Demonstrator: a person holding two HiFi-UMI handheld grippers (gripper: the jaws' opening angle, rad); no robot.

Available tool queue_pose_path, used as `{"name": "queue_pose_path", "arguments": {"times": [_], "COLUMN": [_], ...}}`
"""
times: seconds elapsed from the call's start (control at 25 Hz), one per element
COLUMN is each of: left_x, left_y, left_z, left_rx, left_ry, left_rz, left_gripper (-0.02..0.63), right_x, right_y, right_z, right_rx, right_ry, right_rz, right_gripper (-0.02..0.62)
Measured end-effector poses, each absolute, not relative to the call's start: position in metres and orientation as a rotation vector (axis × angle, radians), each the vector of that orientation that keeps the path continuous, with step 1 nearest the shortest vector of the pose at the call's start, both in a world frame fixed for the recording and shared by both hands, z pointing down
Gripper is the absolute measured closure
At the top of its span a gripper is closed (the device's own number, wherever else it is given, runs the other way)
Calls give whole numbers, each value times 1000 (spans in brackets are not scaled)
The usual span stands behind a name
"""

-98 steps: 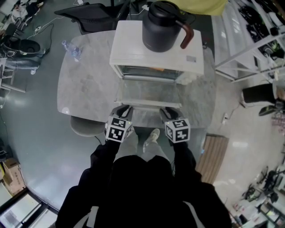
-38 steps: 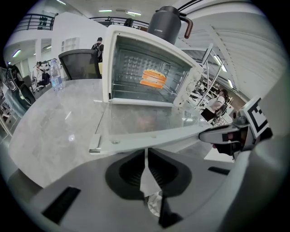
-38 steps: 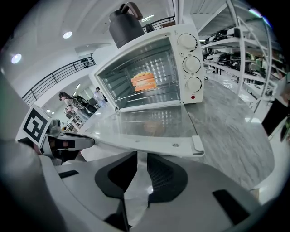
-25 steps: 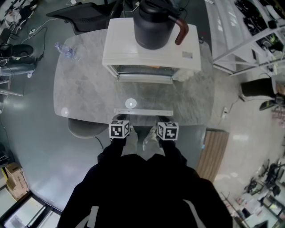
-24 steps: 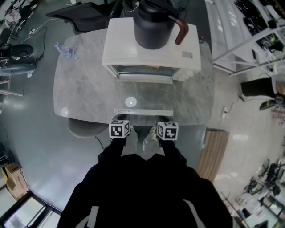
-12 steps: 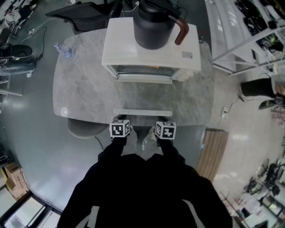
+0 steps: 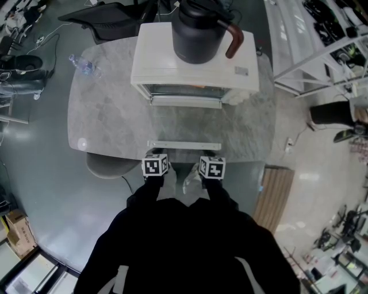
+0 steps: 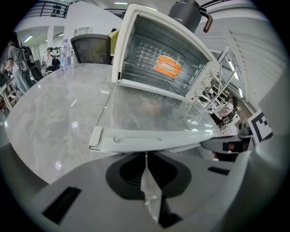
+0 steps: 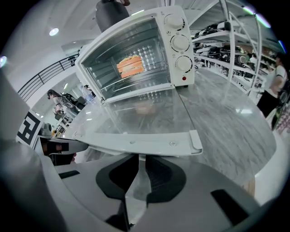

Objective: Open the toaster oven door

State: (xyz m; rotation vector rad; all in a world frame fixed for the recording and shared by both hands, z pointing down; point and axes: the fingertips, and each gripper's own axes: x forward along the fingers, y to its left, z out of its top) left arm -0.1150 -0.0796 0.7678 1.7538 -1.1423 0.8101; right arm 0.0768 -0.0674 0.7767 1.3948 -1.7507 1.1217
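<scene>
The white toaster oven (image 7: 195, 63) stands at the back of the marble table (image 7: 103, 109). Its glass door (image 8: 149, 111) lies open and flat toward me, with the white handle bar (image 7: 184, 145) at its near edge. An orange item (image 9: 130, 65) rests on the rack inside. My left gripper (image 7: 154, 154) sits just short of the handle's left part, jaws shut on nothing (image 8: 146, 156). My right gripper (image 7: 210, 155) sits just short of the handle's right part. Its jaws (image 9: 139, 158) are closing, a narrow gap still between the pads and nothing in it.
A black jug (image 7: 198, 28) with a brown handle stands on top of the oven. A water bottle (image 7: 83, 63) lies at the table's far left, with a dark chair (image 7: 115, 17) behind. A round stool (image 7: 103, 166) shows under the table's near left edge. Shelving (image 7: 322, 51) runs along the right.
About four seconds ago the door hung partway down with both grippers at its handle; now it lies flat. Over the last second the right gripper drifted slightly left; the left stayed put.
</scene>
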Motion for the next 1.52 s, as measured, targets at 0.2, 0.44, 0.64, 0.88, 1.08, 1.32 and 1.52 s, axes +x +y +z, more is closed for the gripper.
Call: {"name": "queue_pose_path", "arguments": {"times": [0.2,0.44,0.64,0.88,1.08,1.32,1.52], "left_x": [-116,-115,-114,-114,-115,-111,-102], "left_y": [-78,-75,-67,-58,-59,-80,-97], "left_z": [766,758,749,738,713,678,643], "left_rx": [1753,1768,1777,1801,1848,1927,1997], "left_ry": [-1143,-1134,-1135,-1131,-1143,-1185,-1207], "left_rz": [809,800,802,787,785,723,662], "left_gripper": [591,591,591,595,597,603,603], "right_x": [77,80,81,76,73,72,69], "right_y": [-67,-63,-54,-43,-47,-65,-79], "right_z": [776,773,763,742,718,686,656], "right_rx": [1389,1379,1356,1378,1389,1429,1453], "right_ry": [-1759,-1762,-1770,-1814,-1867,-1944,-2036], "right_rz": [1122,1160,1173,1205,1188,1125,1088], "right_gripper": [548,548,548,548,548,568,585]}}
